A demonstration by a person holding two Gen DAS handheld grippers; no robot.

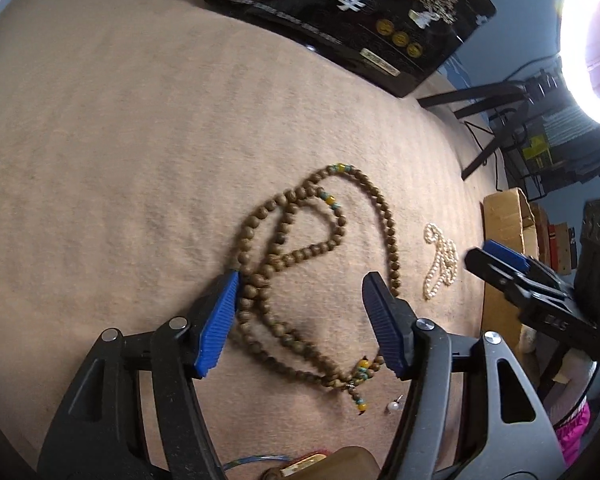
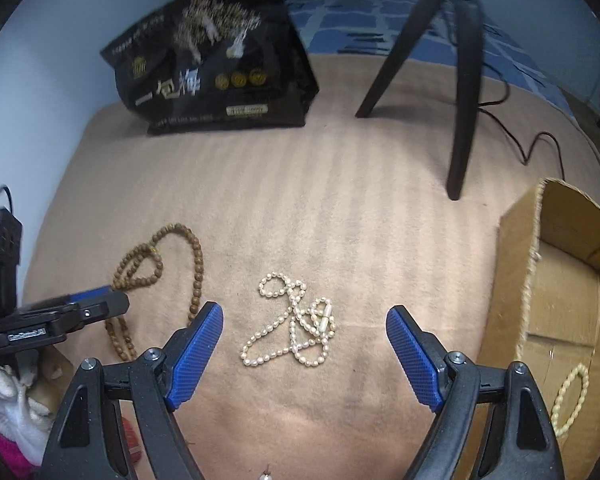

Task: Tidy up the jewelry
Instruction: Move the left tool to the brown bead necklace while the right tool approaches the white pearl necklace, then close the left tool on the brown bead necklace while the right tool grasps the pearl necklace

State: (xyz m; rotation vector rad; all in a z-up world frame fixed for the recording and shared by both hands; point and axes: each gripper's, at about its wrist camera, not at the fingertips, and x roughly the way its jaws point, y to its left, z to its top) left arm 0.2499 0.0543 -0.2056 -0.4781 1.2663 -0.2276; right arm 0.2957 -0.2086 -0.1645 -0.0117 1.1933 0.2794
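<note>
Wooden bead necklace (image 1: 300, 260) sits mid-frame between my open left gripper (image 1: 300, 320), nothing held. Right gripper (image 2: 304, 356) open, empty over pearl strand (image 2: 296, 320), centre frame. Loose loops could snag, drag whole tangle.

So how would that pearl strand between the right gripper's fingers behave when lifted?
Probably floppy: the pearl strand lies in tangled loops on the blanket, so it should dangle and may snag on itself. Its small round beads look smooth and could slip from the open right gripper.
</note>
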